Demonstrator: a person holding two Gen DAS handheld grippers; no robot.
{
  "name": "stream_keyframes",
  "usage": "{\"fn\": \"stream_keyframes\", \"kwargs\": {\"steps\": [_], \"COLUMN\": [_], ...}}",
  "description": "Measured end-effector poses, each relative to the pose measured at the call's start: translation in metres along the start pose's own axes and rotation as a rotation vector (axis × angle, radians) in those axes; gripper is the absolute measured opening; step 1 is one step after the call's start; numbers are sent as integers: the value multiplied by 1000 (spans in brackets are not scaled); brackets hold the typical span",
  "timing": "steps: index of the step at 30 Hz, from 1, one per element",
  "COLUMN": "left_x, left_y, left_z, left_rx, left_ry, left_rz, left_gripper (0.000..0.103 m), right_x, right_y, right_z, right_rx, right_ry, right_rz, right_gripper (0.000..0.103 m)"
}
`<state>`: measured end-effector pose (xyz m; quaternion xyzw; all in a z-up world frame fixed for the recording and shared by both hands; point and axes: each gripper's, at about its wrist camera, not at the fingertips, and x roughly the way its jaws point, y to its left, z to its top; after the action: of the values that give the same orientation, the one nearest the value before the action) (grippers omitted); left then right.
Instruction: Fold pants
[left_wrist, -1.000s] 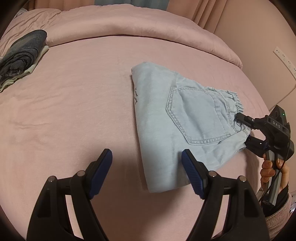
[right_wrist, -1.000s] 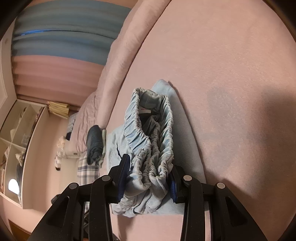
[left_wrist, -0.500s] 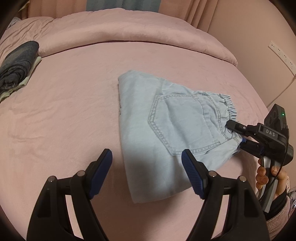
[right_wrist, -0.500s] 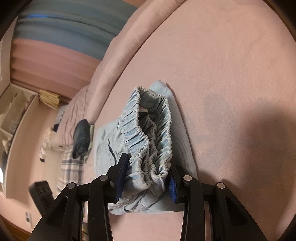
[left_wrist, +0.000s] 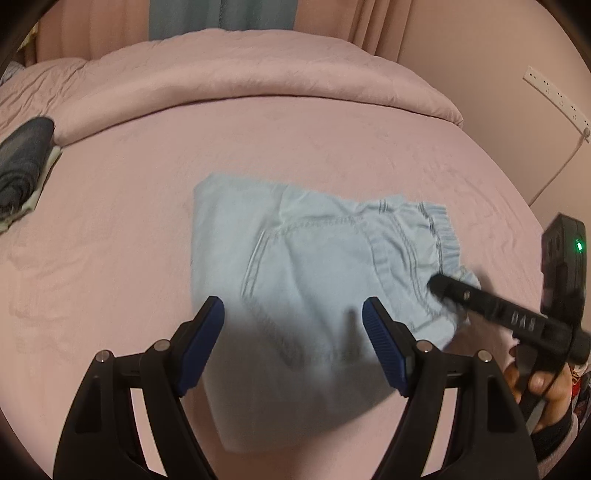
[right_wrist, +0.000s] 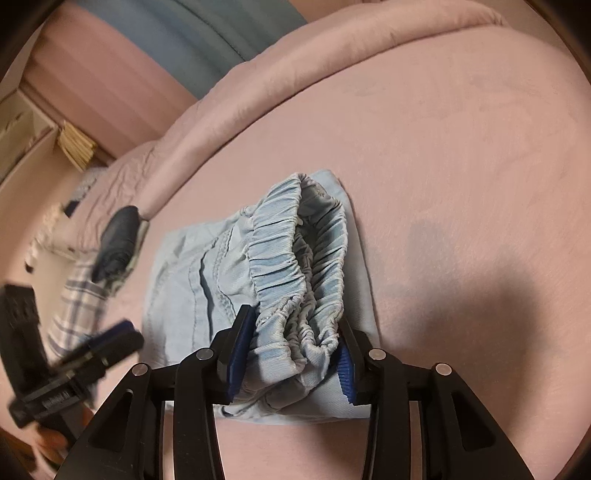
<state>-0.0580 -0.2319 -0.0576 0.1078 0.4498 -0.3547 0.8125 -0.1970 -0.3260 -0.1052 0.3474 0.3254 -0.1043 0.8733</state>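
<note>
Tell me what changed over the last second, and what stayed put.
The right gripper, shut on the elastic waistband, has dragged the folded pants across the bed, turning them a little. In the left view they now sit lower, between the left gripper fingers. Unchanged: the right grip, the left gripper open and empty, the dark clothes at the bed's far left.

Both grippers, left gripper (left_wrist: 293, 345) and right gripper (right_wrist: 291, 349), are black plastic with ribbed blue pads (left_wrist: 382, 349), silver screws, white lettering and a green light at three o'clock.
</note>
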Motion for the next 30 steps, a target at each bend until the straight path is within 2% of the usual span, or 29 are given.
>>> {"fn": "stream_keyframes", "kwargs": {"steps": [3,6,12,15,20,24,27,30], "left_x": [11,30,71,78,73,47,32,27], "left_y": [-3,-2,6,11,18,22,20,22], "left_z": [12,19,18,18,21,2,-19,-34], "left_rx": [10,10,-26,-48,-67,-62,-31,-13], "left_ry": [-10,14,159,191,193,141,128,133], "left_rz": [16,46,51,22,2,1,-21,-32], "left_gripper": [78,78,79,81,81,81,79,74], "right_x": [1,2,6,7,-1,-21,-34,-32], "right_y": [5,9,11,13,15,27,32,47], "right_z": [-1,-1,0,-1,0,1,5,9], "right_rx": [-37,-58,-80,-87,-82,-128,-162,-219], "right_ry": [-9,-12,-4,-1,-29,-126,-181,-176], "right_rz": [-41,-60,-70,-73,-95,-158,-134,-88], "right_gripper": [44,45,48,49,49,50,50,50]}}
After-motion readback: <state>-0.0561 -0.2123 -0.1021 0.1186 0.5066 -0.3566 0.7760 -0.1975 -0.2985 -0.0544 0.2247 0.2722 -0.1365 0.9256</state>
